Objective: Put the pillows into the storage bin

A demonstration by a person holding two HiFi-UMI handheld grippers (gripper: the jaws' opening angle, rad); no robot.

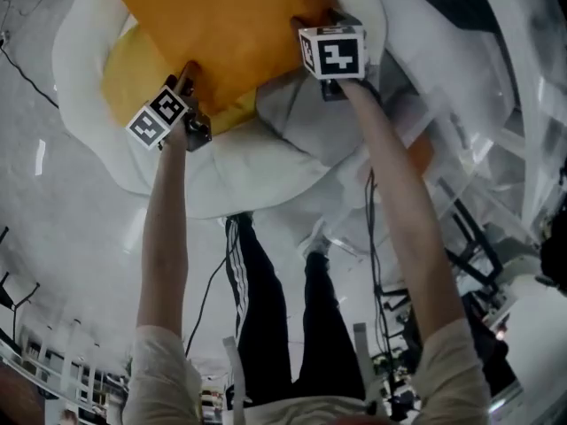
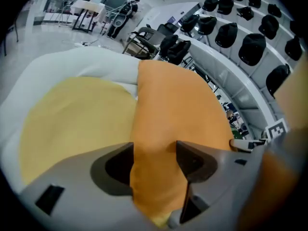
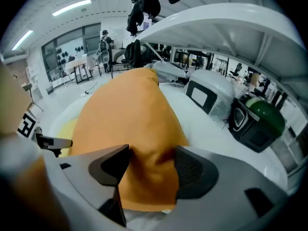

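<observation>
An orange pillow [image 1: 221, 34] lies on a yellow pillow [image 1: 124, 78] inside the white soft storage bin [image 1: 221, 193]. My left gripper [image 1: 190, 76] is at the orange pillow's near left corner. In the left gripper view the jaws [image 2: 154, 150] stand wide, with orange fabric [image 2: 173, 105] loose between them and the yellow pillow [image 2: 72, 124] to the left. My right gripper [image 1: 312, 23] is at the near right corner. In the right gripper view it [image 3: 151, 153] is shut on the orange pillow [image 3: 130, 114], the fabric creased at both pads.
The person's legs in black trousers [image 1: 257, 308] stand just before the bin, with cables [image 1: 208, 290] on the floor. White frames and clear plastic [image 1: 523, 104] crowd the right. A white device [image 3: 211, 95] and a black and green one [image 3: 255, 119] sit past the bin.
</observation>
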